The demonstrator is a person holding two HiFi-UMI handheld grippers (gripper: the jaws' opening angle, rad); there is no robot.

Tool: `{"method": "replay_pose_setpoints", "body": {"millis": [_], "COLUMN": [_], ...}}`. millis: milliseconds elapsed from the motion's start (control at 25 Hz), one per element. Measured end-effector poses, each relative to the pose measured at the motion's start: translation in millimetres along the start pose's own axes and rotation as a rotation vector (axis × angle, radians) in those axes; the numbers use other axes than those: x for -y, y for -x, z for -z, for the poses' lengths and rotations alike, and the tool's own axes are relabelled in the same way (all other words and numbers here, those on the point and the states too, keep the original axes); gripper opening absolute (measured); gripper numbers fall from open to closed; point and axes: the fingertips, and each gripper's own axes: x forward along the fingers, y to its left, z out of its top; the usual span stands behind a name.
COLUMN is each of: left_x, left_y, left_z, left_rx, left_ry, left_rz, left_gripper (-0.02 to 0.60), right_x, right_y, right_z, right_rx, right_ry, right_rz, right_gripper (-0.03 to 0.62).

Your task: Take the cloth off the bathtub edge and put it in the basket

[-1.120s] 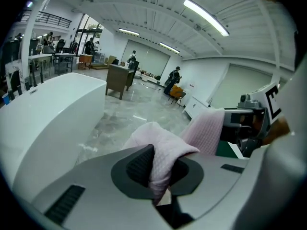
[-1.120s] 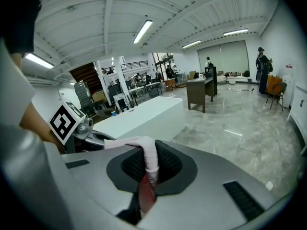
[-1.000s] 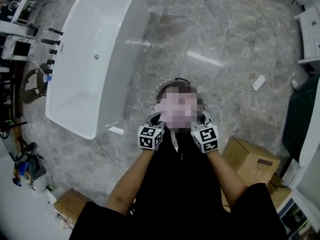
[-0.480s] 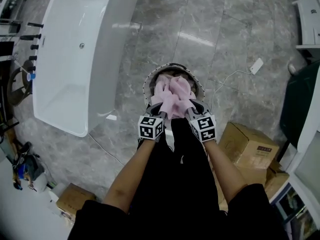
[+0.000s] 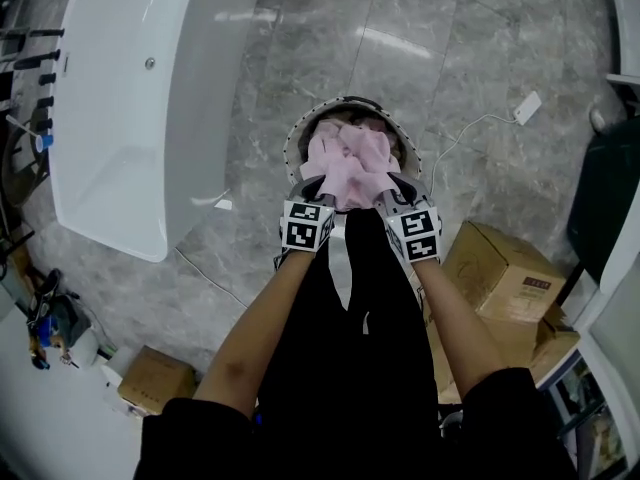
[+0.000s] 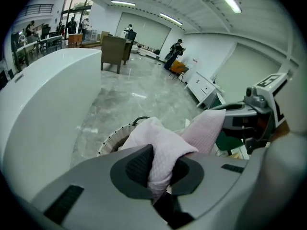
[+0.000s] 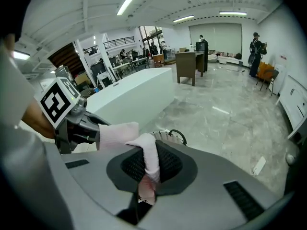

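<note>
The left gripper (image 5: 316, 194), just left of centre in the head view, was clenched on a fold of the pink cloth (image 5: 348, 166). Its own view showed the fabric pinched between the two dark pads and bulging out above them. To its left, filling the upper left of the frame, stood the white bathtub (image 5: 120, 118), with no cloth on the part of its rim that showed. At the centre of the frame the cloth hung bunched between the two grippers, directly over the round basket (image 5: 293, 151), whose pale perforated rim circled it. Whether the lowest folds touched the inside of the basket could not be told. Just right of centre, the right gripper (image 5: 391, 194) was likewise clamped on the cloth, a narrow strip of fabric squeezed between its pads in its own view. The two grippers sat close together, side by side, at the near edge of the basket. Further right lay cardboard boxes (image 5: 500, 278) on the grey marble floor (image 5: 450, 88). By this layout, the lift off the tub looked done and the step in hand was the placing: the cloth was over the basket but not yet let go. The next move would call for lowering both grippers a little into the opening. Both sets of jaws would then need to part together, so that the bundle drops inside and no corner drapes over the rim.
</note>
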Motion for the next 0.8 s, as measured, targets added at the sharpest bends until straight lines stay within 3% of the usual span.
{"method": "replay_pose_setpoints", "body": {"millis": [200,320,480,600,800], "left_x": [-19.6,-28.7,-29.2,-29.4,-28.8], "left_y": [-30.4,-57.6,-78.9,-91.2,-105.6], "left_z": [3.5,16.2,18.9,25.0,38.3], "left_rx": [0.03,-0.002,0.011,-0.011,-0.125], "left_ry": [0.062,0.075,0.017,0.001,0.019], "left_rz": [0.018,0.026,0.086,0.106,0.142], "left_gripper": [0.066,0.083,0.147,0.155,0.198], "right_x": [14.7,32.9,50.7,51.7,46.0], "right_y": [-35.5,-57.3,-77.0,-91.6,-105.6], "right_z": [27.7,44.8,61.4,72.6,87.8], "right_rx": [-0.032,-0.026,-0.04,-0.065,-0.085], "right_ry": [-0.047,-0.152,-0.25,-0.303,-0.442], "right_rz": [0.037,0.082,0.169,0.156,0.083], "right_gripper": [0.038,0.037,0.038,0.038,0.038]}}
